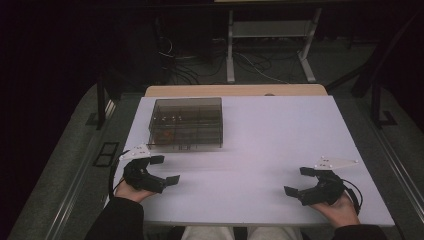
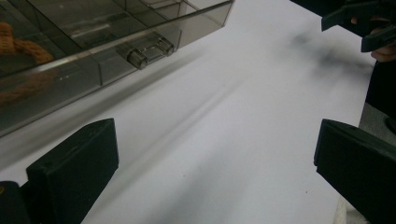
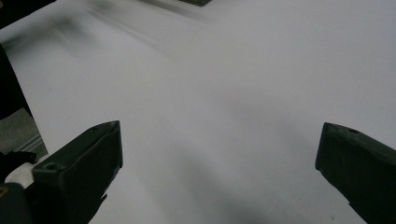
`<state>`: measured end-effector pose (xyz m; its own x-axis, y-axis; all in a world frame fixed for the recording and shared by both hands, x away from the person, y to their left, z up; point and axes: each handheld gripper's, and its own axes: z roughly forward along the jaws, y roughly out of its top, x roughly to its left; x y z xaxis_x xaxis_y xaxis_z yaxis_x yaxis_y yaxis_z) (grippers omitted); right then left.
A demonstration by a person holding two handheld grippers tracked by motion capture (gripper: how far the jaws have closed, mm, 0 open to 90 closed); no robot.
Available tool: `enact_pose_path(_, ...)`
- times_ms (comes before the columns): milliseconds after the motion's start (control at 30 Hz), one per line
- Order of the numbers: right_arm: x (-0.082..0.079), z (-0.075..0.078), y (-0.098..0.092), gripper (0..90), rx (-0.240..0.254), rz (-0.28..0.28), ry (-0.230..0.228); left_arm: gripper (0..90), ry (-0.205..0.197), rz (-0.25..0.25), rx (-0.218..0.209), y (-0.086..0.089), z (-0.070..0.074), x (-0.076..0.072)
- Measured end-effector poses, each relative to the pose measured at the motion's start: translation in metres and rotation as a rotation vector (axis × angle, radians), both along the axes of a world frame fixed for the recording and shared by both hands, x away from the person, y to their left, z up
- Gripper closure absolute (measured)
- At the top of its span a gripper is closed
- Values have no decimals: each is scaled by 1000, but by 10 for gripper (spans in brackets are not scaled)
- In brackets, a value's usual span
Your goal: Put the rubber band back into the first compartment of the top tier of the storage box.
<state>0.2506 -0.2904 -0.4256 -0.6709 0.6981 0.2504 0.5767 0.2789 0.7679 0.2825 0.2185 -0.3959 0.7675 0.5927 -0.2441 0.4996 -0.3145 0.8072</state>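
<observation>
Claws: two, left claw (image 1: 164, 170) wide, right claw (image 1: 300, 181) wide | one clear box (image 1: 186, 123)

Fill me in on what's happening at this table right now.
A person sits at a white table with a two-jaw gripper in each hand. The left gripper and the right gripper both rest near the front edge, fingers spread wide and holding nothing. A smoky clear plastic box with compartments sits closed just beyond the left gripper, its latch fastened, something orange inside. Nothing is being touched yet.
</observation>
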Motion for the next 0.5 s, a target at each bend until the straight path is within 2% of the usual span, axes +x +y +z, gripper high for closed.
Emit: enact_pose_path(500,0,0,0,0,0,3,2,0,10,-28,2,-11,-16,-2)
